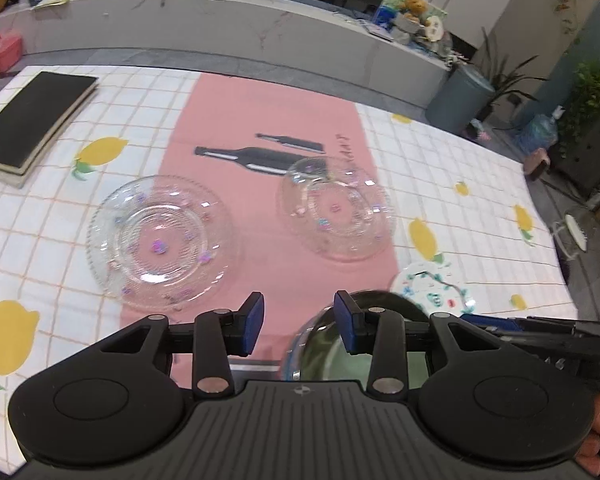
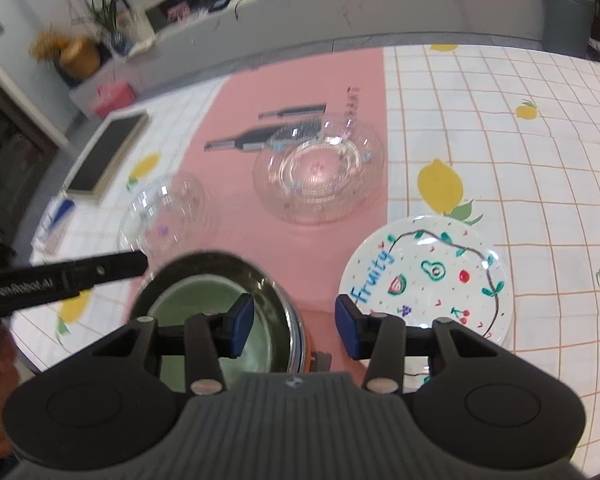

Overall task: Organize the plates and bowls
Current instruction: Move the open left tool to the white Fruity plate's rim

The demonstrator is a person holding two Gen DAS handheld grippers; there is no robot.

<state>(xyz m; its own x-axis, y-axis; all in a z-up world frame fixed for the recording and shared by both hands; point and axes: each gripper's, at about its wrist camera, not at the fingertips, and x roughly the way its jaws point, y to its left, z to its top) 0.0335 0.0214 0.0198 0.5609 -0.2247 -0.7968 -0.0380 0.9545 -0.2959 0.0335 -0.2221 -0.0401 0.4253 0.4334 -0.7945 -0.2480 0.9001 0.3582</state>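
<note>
A lemon-print tablecloth (image 1: 440, 152) covers my table. My left gripper (image 1: 299, 322) and right gripper (image 2: 295, 322) hang half-open, empty. Green bowl (image 2: 216, 308) at six o'clock, glass plate (image 1: 162, 240) at nine, glass bowl (image 2: 320, 172) at twelve, fruit plate (image 2: 432, 272) at four.

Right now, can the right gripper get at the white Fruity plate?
Probably yes. The right gripper is open with nothing between its fingers, and the Fruity plate lies bare just ahead to its right; the green bowl sits on the other side.

A clear glass plate (image 1: 162, 240) lies flat; a glass bowl (image 1: 336, 210) sits upright beside it, a fruit-painted white plate (image 2: 426, 280) and green-lined bowl (image 2: 220, 316) nearer.
</note>
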